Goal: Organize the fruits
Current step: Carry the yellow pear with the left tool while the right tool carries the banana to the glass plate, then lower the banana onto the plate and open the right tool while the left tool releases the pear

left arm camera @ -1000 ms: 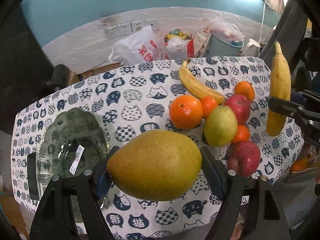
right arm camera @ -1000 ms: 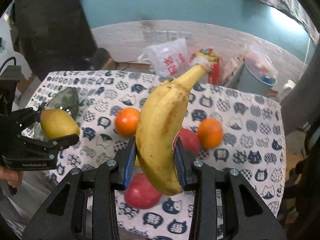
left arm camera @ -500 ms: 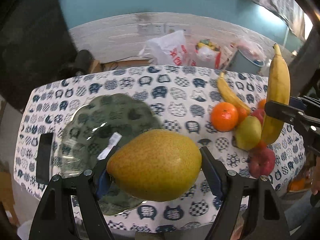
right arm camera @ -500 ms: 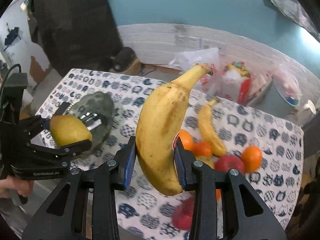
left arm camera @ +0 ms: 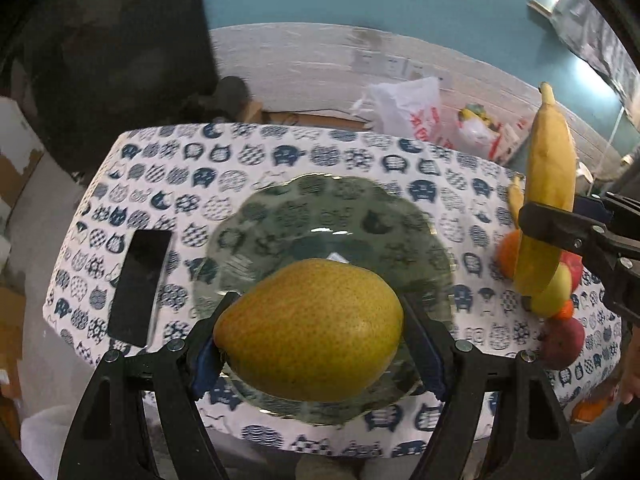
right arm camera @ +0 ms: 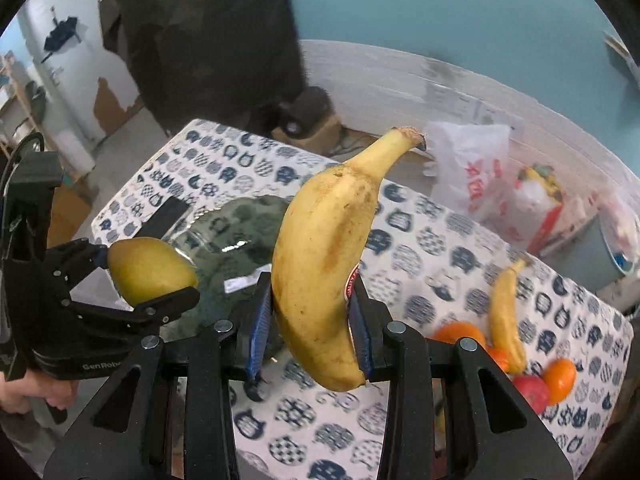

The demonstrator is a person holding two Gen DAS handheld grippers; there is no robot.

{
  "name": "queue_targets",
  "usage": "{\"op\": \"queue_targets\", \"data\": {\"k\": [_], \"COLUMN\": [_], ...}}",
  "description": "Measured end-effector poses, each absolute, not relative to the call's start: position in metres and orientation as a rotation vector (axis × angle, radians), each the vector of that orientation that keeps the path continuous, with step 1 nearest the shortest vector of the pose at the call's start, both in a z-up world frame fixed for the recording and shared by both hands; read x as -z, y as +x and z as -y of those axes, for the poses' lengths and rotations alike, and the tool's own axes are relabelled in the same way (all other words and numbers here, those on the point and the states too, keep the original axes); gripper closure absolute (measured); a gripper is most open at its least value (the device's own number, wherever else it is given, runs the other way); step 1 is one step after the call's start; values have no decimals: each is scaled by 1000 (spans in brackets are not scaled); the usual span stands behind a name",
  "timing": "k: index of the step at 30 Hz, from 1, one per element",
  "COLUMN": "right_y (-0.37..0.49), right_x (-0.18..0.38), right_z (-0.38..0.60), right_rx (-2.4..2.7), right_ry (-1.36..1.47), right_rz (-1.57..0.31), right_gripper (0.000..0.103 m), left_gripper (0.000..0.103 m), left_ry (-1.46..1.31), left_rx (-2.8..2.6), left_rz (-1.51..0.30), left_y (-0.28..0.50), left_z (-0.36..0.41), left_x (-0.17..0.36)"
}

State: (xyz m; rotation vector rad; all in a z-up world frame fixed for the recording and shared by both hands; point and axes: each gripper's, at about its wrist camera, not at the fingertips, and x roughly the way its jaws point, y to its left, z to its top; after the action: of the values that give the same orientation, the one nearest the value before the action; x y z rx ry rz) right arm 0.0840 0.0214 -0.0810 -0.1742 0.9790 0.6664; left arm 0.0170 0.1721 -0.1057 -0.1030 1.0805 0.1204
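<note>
My left gripper [left arm camera: 310, 334] is shut on a yellow-green pear [left arm camera: 310, 330] and holds it above the near part of a green glass plate [left arm camera: 280, 216]. In the right wrist view the same pear [right arm camera: 150, 270] hangs over the plate [right arm camera: 236, 228]. My right gripper [right arm camera: 308, 312] is shut on a big yellow banana [right arm camera: 324, 264], held upright just right of the plate; that banana [left arm camera: 548, 184] shows at the right edge of the left wrist view. A second banana [right arm camera: 505, 312], oranges [right arm camera: 560, 376] and red apples [left arm camera: 562, 342] lie on the table's right side.
The table wears a cat-print cloth [left arm camera: 240, 156]. A black phone [left arm camera: 140, 286] lies left of the plate. Beyond the table's far edge sit white plastic bags [left arm camera: 408, 104] and a grey bin [right arm camera: 592, 248]. A hand [right arm camera: 24, 392] grips the left tool.
Both grippers have swept left across the table, from over the fruit pile to the plate. The pear now hangs over the plate and the banana sits beside it; both grips are unchanged.
</note>
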Motion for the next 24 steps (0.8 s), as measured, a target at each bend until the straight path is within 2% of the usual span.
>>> {"op": "queue_targets", "data": {"k": [12, 24], "right_y": [84, 79], "right_x": [103, 161], "right_z": [-101, -156], "right_rx": [-745, -795], "right_ry": [-280, -373], "right_rz": [-1028, -1176], "right_gripper": [69, 69], "left_gripper": [23, 23], "left_ry": [-145, -182], "left_rx": [-215, -250], "left_rz": [-1091, -1107], "left_y": [2, -7], "left_z": [-228, -258], "left_x": [118, 132]}}
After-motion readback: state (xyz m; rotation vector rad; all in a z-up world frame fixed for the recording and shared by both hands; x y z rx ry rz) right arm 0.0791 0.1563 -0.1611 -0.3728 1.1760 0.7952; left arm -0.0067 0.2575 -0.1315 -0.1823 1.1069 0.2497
